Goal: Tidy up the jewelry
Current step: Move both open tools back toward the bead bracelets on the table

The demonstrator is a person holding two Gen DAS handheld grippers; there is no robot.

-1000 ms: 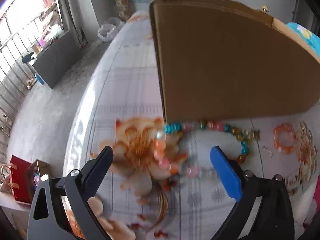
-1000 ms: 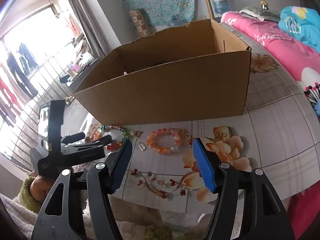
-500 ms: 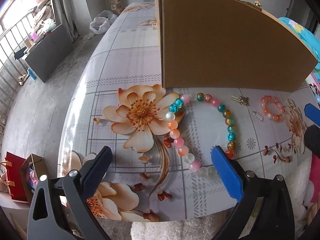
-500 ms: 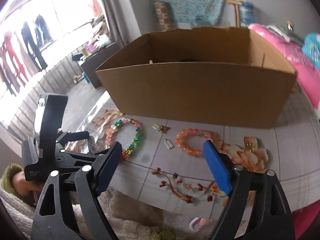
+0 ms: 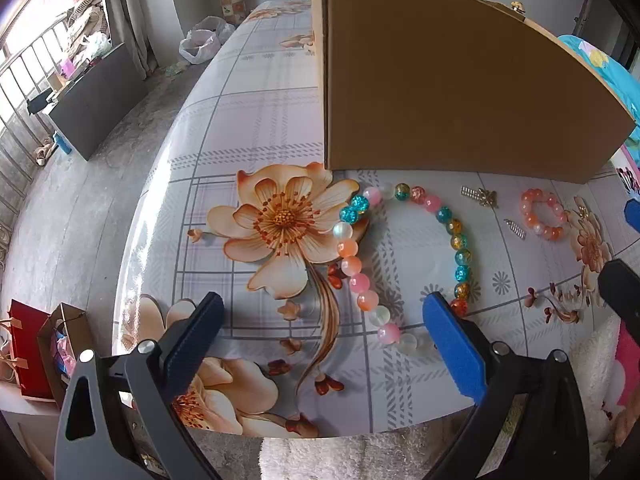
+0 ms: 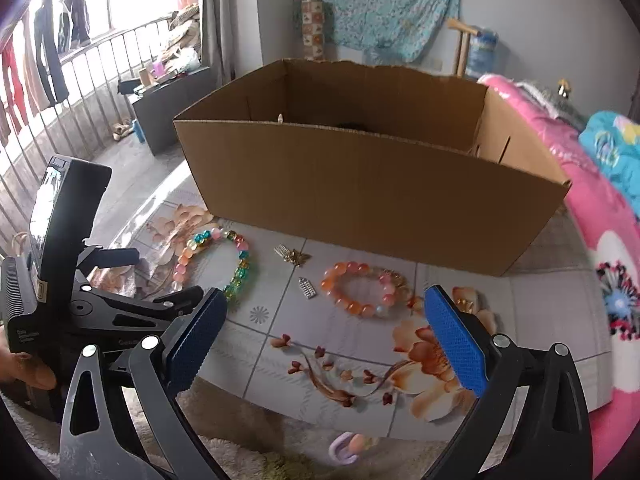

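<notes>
A large bracelet of multicoloured beads [image 5: 351, 265] [image 6: 239, 276] lies on the flowered tablecloth in front of a cardboard box [image 5: 440, 92] [image 6: 360, 192]. To its right lie a gold charm [image 5: 486, 197] [image 6: 296, 257], a silver charm [image 5: 516, 229] [image 6: 307, 288] and a small orange bead bracelet [image 5: 536, 227] [image 6: 347, 304]. My left gripper [image 5: 322, 308] [image 6: 168, 276] hangs open above the near part of the large bracelet, gripping nothing. My right gripper [image 6: 325, 300] hovers just short of the orange bracelet. Its jaws are opening, with nothing between the pads.
The table's left edge [image 5: 132, 264] drops to a grey floor where a red bag [image 5: 24, 352] stands. A fluffy white rug [image 5: 340, 456] lies along the near edge, with a small lilac and peach object [image 6: 348, 446] on it. Pink bedding [image 6: 600, 240] lies to the right.
My left gripper has pulled back from the box, so the whole large bracelet now shows. My right gripper's jaws have spread wider, and its view has rolled and shifted right.
</notes>
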